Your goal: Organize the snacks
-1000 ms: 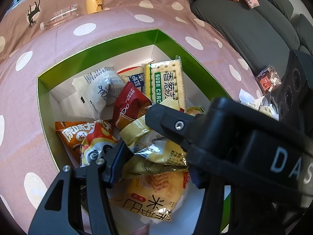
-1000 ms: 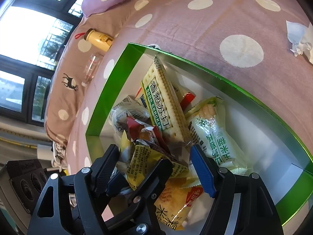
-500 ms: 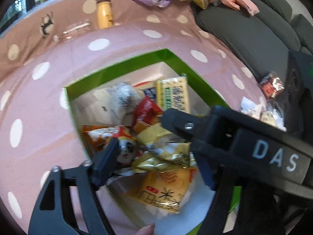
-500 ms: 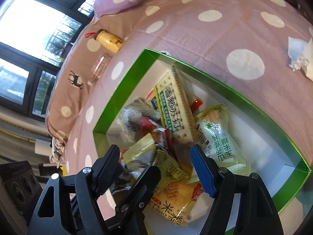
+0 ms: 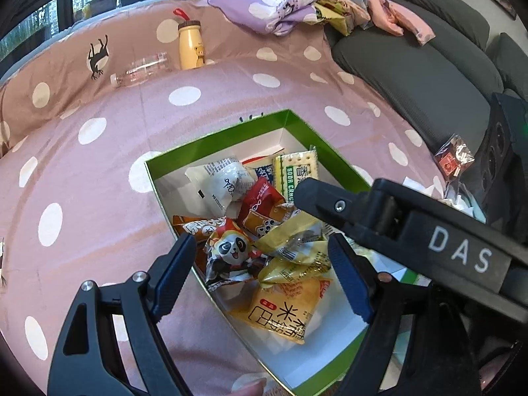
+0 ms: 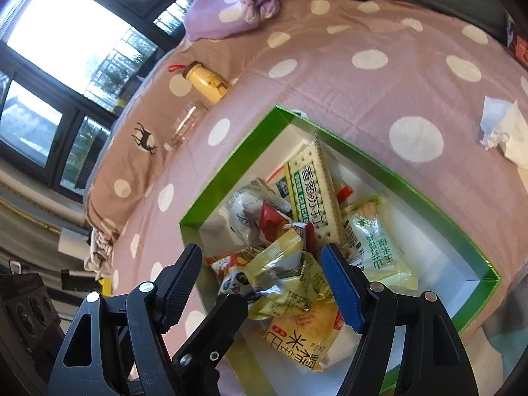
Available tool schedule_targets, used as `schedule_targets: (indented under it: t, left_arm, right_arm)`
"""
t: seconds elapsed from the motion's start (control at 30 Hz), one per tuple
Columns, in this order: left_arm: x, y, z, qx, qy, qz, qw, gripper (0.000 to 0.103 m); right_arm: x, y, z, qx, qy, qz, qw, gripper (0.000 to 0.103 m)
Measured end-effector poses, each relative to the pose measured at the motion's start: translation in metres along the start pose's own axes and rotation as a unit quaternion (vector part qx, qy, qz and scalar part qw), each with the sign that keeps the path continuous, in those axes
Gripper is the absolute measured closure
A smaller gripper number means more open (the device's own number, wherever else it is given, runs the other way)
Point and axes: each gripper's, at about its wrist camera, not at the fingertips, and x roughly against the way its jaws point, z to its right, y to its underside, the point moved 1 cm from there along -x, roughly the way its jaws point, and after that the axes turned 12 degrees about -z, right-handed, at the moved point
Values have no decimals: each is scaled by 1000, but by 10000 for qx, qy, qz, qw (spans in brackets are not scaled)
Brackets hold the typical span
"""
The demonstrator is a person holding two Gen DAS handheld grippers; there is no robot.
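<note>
Polka-dot bedspread [image 5: 99,198] fills my left side, with a clear plastic bottle [image 5: 142,69] lying beside an upright yellow bottle [image 5: 190,46]. My left gripper [image 5: 264,274] hangs over the green box [image 5: 211,138] with its jaws spread and nothing between them. Below sit the snacks: a panda packet [image 5: 231,254], yellow packets [image 5: 293,247], and a soda cracker pack [image 6: 313,191] farther back. My right gripper [image 6: 264,283] also stands apart, empty, above the same pile. Crumpled tissue [image 6: 501,128] lies far right.

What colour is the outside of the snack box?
Bright green on the snack box, white inside; the right wrist view shows it best.
</note>
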Motion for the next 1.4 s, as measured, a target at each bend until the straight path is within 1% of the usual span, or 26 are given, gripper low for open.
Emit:
schedule_targets:
  t: [0.07, 0.17, 0.23, 0.33, 0.43, 0.53, 0.67, 0.83, 1.2, 1.4]
  left_arm:
    - [7, 2, -1, 24, 5, 84, 10000, 17]
    - [16, 6, -4, 79, -71, 209, 9997, 16]
    - [21, 8, -8, 151, 22, 244, 9996, 16]
    - [29, 10, -11, 132, 192, 286, 9993, 16]
    - [36, 13, -13, 155, 148, 348, 9992, 16]
    - [41, 15, -15, 176, 155, 415, 9989, 16]
    - [43, 19, -21, 216, -58, 455, 9987, 16]
    - [46, 21, -28, 304, 6, 470, 9984, 16]
    - [49, 24, -27, 262, 33, 486, 9985, 16]
    - [49, 25, -25, 207, 73, 469, 9987, 16]
  right_arm:
    - [5, 1, -3, 52, -11, 66, 10000, 28]
    - [11, 4, -9, 143, -110, 122, 9998, 28]
    - [16, 6, -14, 208, -87, 195, 9996, 28]
    - [24, 10, -20, 303, -37, 336, 9990, 28]
    - [29, 13, -26, 375, 4, 425, 9984, 26]
    - [35, 17, -31, 440, 81, 550, 9975, 22]
    - [40, 18, -32, 494, 63, 652, 9966, 21]
    - [45, 18, -28, 390, 187, 818, 9957, 16]
    - [45, 18, -27, 330, 274, 814, 9958, 15]
    - [46, 18, -25, 285, 440, 830, 9952, 15]
